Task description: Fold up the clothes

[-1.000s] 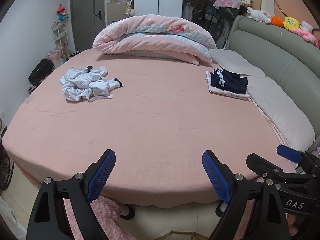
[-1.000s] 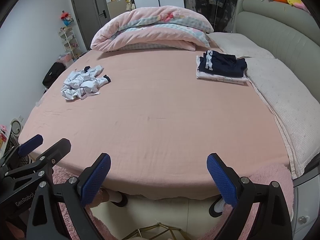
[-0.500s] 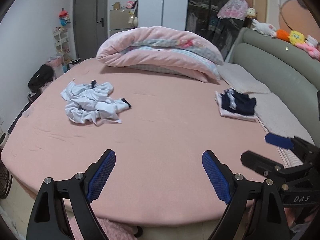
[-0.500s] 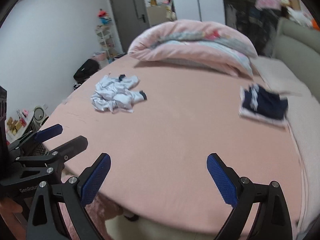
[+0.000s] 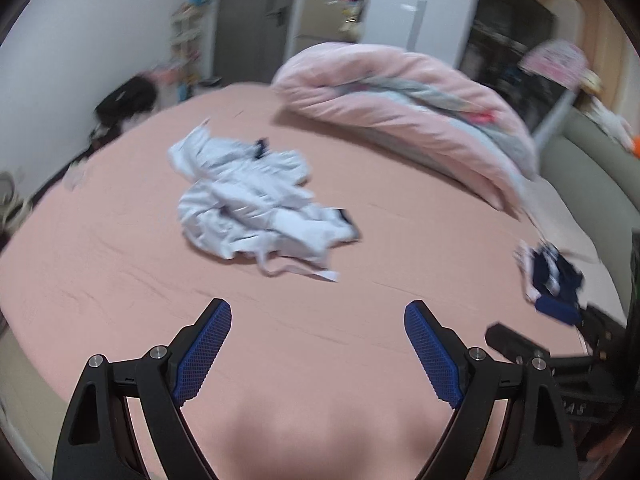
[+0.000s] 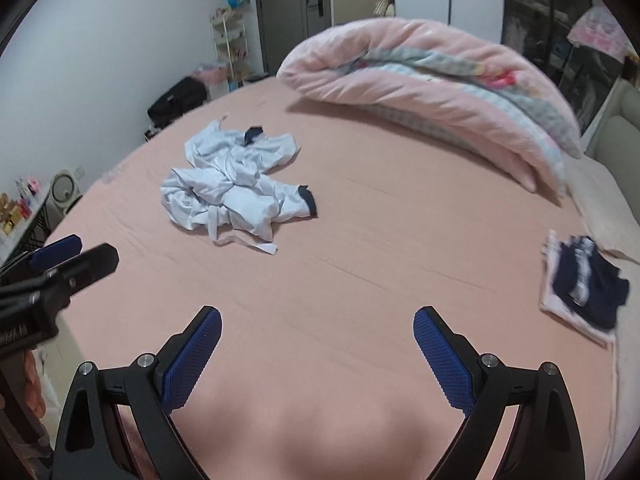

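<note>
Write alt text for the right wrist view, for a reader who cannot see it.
An open hand-held gripper hovers over a pink bed, pointed toward a crumpled white garment lying ahead and to the left. A folded dark stack sits at the right edge, a rolled pink duvet at the far end.

Both cameras sit low over the near edge of the pink bed (image 6: pixel 360 264), side by side, looking across it. Both see the white clothes (image 5: pixel 256 208) and big blanket (image 6: pixel 436 92).

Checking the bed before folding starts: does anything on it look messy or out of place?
Yes: the white garment lies crumpled on the pink sheet, one dark-cuffed sleeve splayed out. The folded stack at the right edge looks tidy.
</note>
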Motion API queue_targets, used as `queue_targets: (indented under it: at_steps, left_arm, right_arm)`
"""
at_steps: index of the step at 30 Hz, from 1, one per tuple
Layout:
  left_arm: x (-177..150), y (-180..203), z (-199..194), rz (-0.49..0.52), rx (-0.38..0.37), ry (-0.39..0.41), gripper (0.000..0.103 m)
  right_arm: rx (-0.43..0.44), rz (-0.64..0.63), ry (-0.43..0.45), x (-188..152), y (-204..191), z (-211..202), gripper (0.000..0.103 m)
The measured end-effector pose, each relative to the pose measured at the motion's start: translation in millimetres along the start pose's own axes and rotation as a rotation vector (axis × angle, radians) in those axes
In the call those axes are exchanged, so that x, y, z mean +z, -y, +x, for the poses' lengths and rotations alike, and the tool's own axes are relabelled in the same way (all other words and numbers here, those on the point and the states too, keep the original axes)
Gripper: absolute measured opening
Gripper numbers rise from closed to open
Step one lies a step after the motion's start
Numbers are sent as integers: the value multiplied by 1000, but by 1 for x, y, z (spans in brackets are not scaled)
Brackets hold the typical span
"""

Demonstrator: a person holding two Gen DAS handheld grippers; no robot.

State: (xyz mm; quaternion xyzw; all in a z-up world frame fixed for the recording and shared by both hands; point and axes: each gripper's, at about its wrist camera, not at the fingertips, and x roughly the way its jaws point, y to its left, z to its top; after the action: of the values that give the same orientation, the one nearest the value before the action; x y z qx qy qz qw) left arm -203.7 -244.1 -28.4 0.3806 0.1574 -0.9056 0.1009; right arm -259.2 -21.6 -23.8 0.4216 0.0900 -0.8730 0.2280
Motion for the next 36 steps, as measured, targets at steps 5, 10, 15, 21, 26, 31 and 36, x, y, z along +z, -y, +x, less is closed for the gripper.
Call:
queue_targets:
  at_steps: [5, 10, 15, 21, 26, 31, 36]
  left_arm:
    - [14, -49, 63, -86, 15, -52, 89]
    - [30, -94, 132, -162, 85, -96, 89]
    - [43, -119, 181, -235, 59, -130, 89]
    - [52, -127, 216, -220, 13, -126, 88]
    - [50, -131, 216, -218, -38, -70, 32]
    - [46, -116, 207, -187, -41, -87, 10]
    - [31, -85, 172, -111, -106, -117, 9]
  right_arm:
    - [11, -4, -46, 30, -20, 79, 97]
    - [16, -34, -76, 56, -42, 148, 97]
    - [21, -42, -116, 76, -57, 208, 97]
    - [44, -51, -134, 87, -68, 255, 97]
    - [84, -63, -170, 87, -78, 282, 13]
    - [103, -74, -128, 87, -85, 255, 6]
    - [85, -26, -74, 83, -65, 198, 6]
